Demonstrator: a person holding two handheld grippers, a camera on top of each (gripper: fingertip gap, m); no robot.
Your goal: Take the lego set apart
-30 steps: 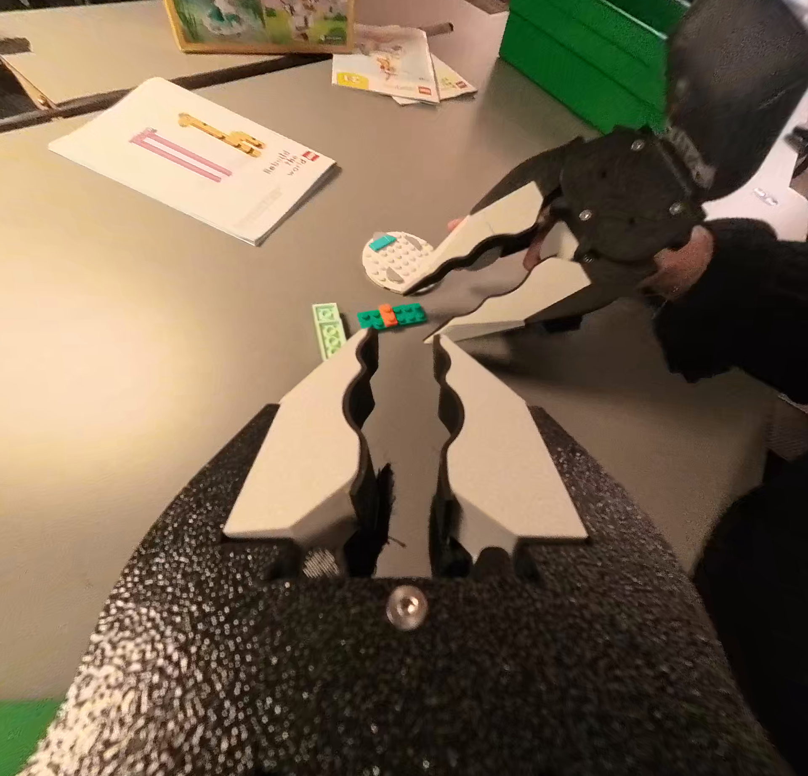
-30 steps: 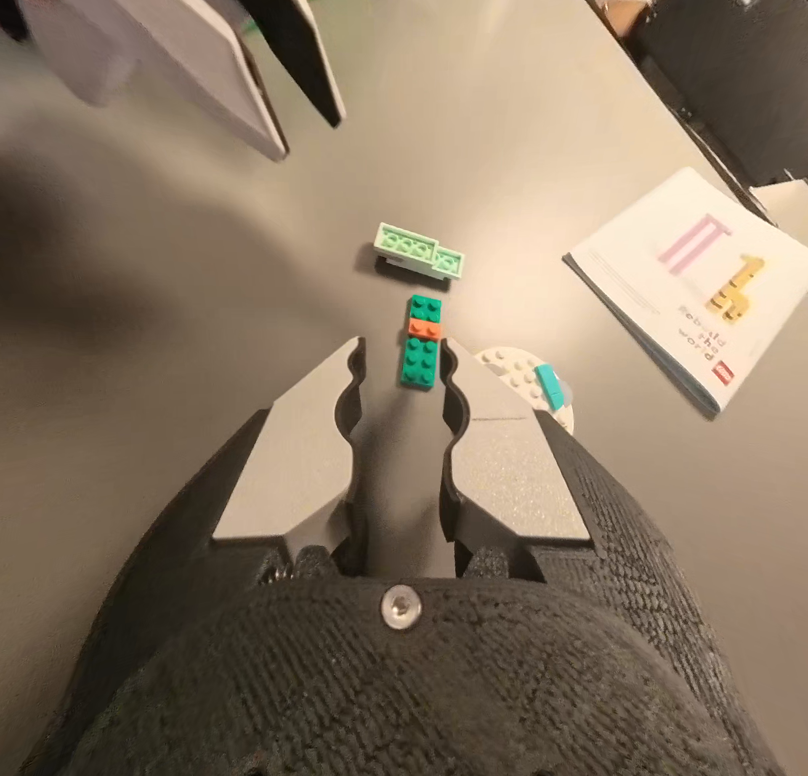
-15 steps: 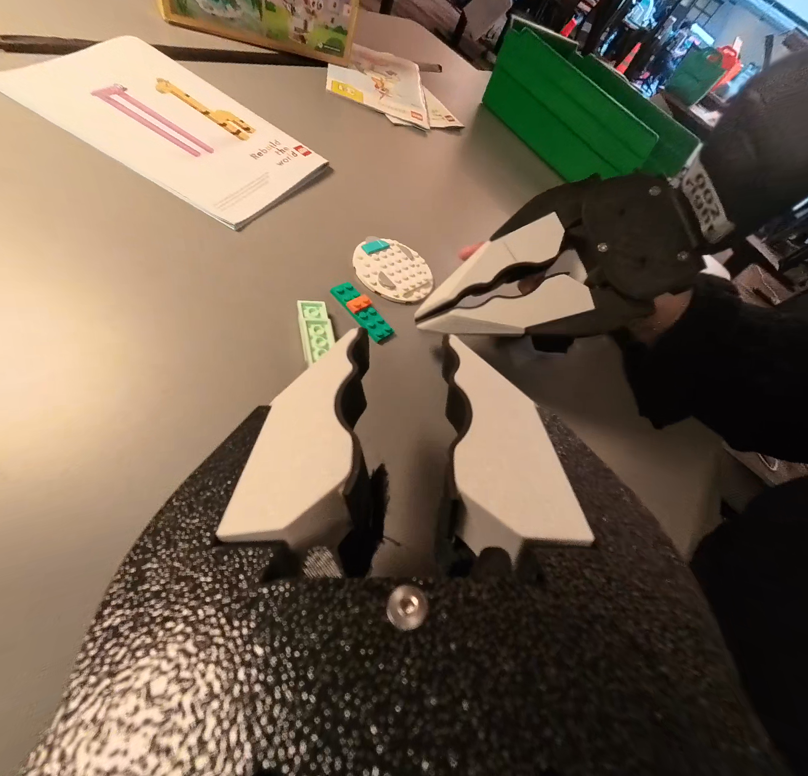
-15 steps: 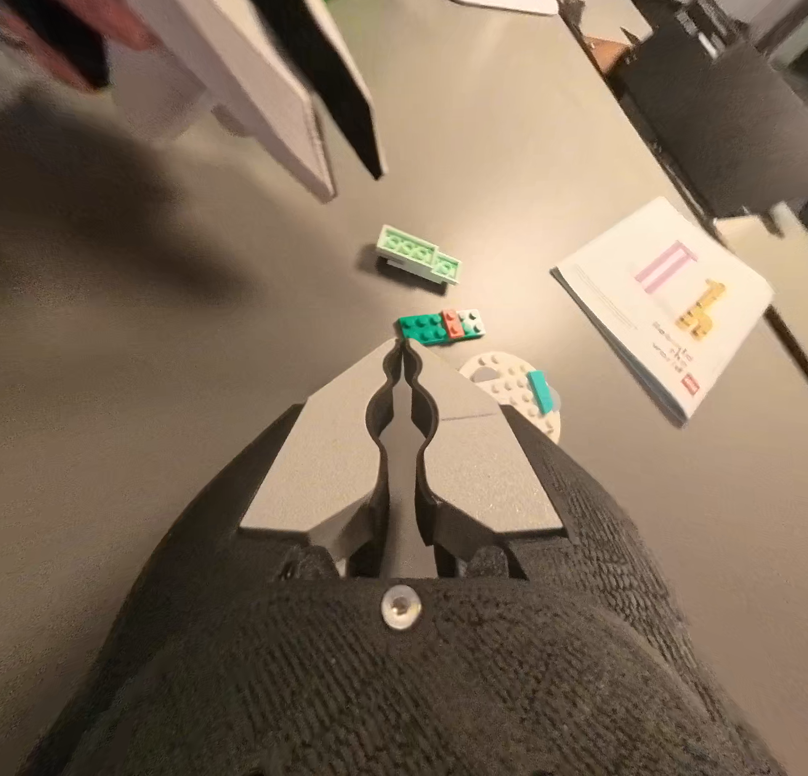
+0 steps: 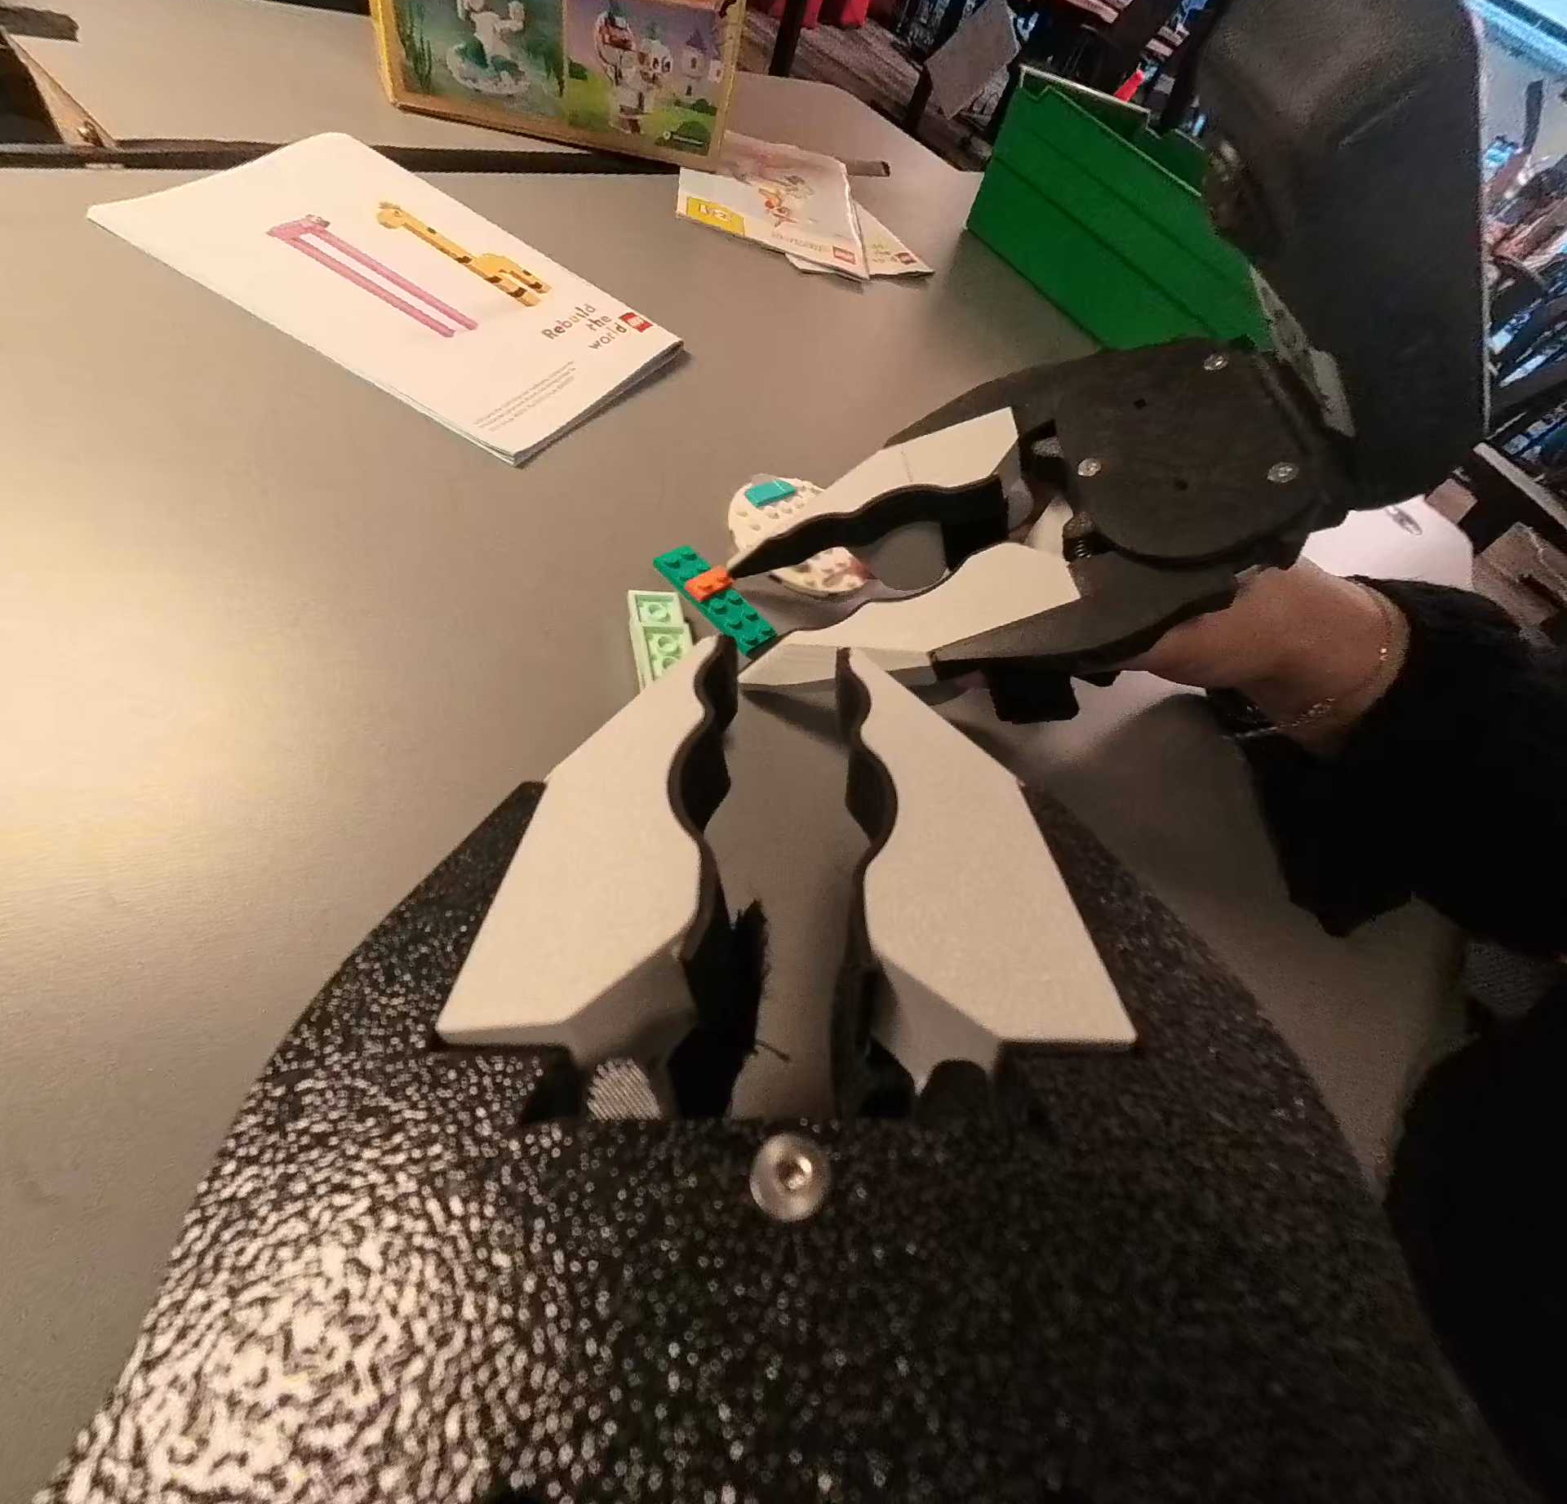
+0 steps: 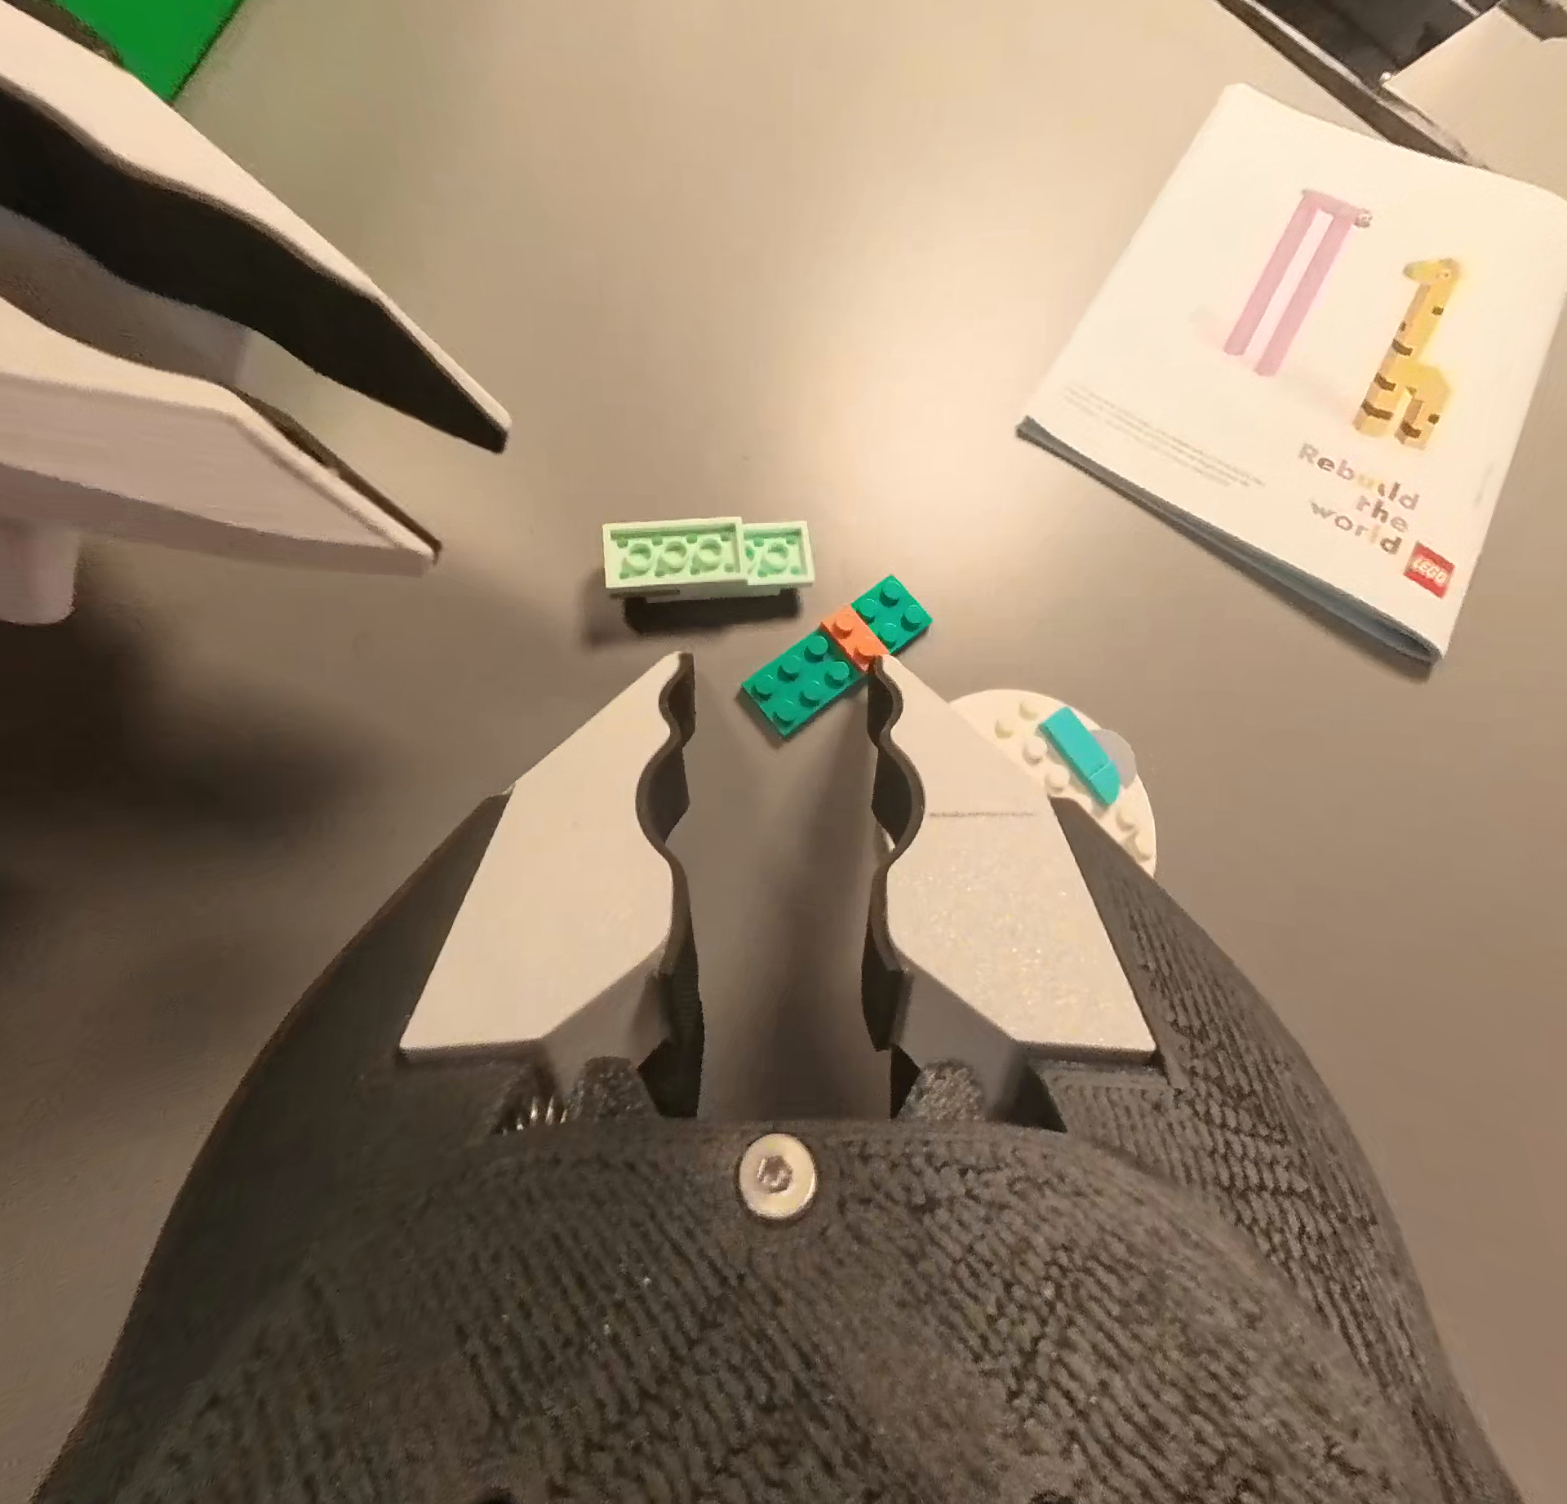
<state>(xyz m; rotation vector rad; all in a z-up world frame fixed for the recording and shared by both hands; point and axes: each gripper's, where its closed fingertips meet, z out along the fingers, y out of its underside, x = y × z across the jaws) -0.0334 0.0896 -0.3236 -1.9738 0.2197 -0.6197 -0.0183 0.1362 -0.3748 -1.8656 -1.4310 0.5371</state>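
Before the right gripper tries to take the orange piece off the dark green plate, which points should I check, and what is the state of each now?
1. Right gripper open: ok.
2. Its fingertip beside the orange piece: ok, at the piece's edge; contact cannot tell.
3. Orange piece still on the dark green plate: ok.
4. Plate flat on the table: ok.
5. Left gripper steadying the plate: not ok; open, holding nothing.
6. Light green plates clear of the grasp: ok, lying apart.

Shared workroom or café-like hall: grey table point(image 5: 254, 615), green bins point(image 5: 1094, 242), chairs and tables behind.
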